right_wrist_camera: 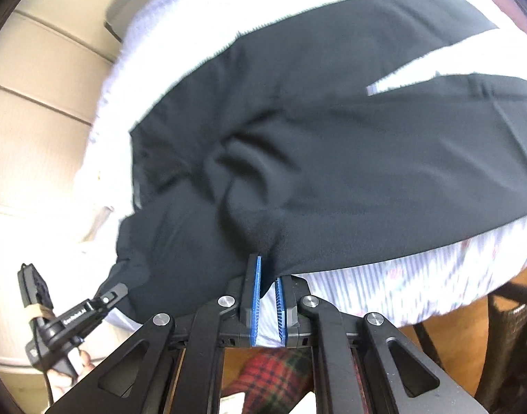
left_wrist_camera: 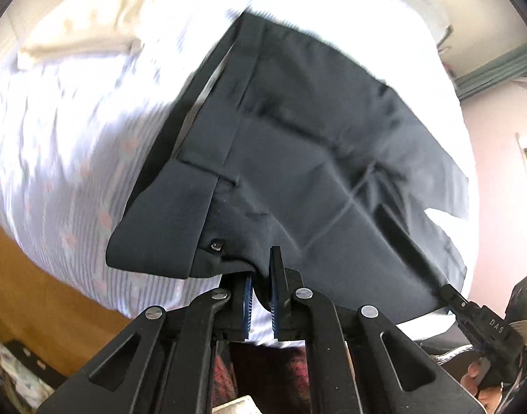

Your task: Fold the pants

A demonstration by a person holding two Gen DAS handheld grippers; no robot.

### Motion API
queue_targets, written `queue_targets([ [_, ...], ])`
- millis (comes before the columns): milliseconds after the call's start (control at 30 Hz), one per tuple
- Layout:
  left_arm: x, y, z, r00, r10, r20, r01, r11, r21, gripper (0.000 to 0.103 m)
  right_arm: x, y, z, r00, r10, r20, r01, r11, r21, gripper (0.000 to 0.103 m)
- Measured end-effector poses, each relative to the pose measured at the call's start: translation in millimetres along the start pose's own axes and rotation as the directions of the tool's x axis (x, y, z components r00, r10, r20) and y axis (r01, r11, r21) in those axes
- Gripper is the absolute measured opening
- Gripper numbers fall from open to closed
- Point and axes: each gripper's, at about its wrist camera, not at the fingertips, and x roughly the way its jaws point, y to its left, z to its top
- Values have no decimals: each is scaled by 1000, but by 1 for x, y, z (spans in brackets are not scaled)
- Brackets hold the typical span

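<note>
Pants, dark and nearly black, hang by their near edge from two claws. The left gripper is clamped narrow on the waistband beside a small metal button; cloth bunches between its blue pads. The right gripper is likewise pinched nearly closed, with a fold of the cloth caught at its pad tips. In the left view the right claw shows at the lower right, gripping the edge, with part of a hand behind it. In the right view the left claw sits at the lower left on the cloth's corner. From both grips the pants run away over a bed with a pale striped sheet, and the two legs split apart at the far right of the right view. A cream pillow lies at the bed's far left. Brown floor shows below.
</note>
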Motion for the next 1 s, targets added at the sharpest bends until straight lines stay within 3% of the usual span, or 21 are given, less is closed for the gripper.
queue_targets([
  [133,-31,-28,30,991,-35,127,30,999,40,10,-39,12,25,996,27,80,-24,999,-39,9],
  [267,-39,-57,70,977,-67,202,55,996,66,10,-54,24,53,989,23,145,-10,996,-85,9],
  [400,-25,-74,108,974,-101,204,85,992,90,10,-53,35,93,978,33,208,-5,991,-134,5],
  [467,-13,-81,122,978,-105,178,89,991,98,9,-36,45,115,981,12,192,15,990,-141,5],
  [567,0,-91,135,981,-103,166,85,990,113,9,-36,39,128,983,69,170,-55,995,-83,6],
  [600,-1,-94,137,980,-106,167,87,989,116,9,-39,35,127,985,65,162,-58,997,-45,9],
  [667,-1,-97,140,982,-102,157,85,990,112,9,-38,31,119,990,32,139,-33,999,4,30],
  [700,-2,-96,138,983,-104,153,87,990,110,9,-38,27,110,993,10,120,-17,998,55,54],
  [733,-2,-97,139,984,-102,148,86,990,113,9,-38,24,101,994,6,113,-17,995,94,66],
  [867,-4,-106,139,988,-86,125,65,985,160,9,-32,3,64,999,28,46,-40,955,293,67],
  [933,-4,-109,140,990,-85,115,62,980,191,9,-22,-8,42,996,93,7,-88,910,405,68],
  [1000,-4,-111,140,991,-83,105,59,976,211,9,-8,-19,31,994,110,-28,-83,877,472,68],
])
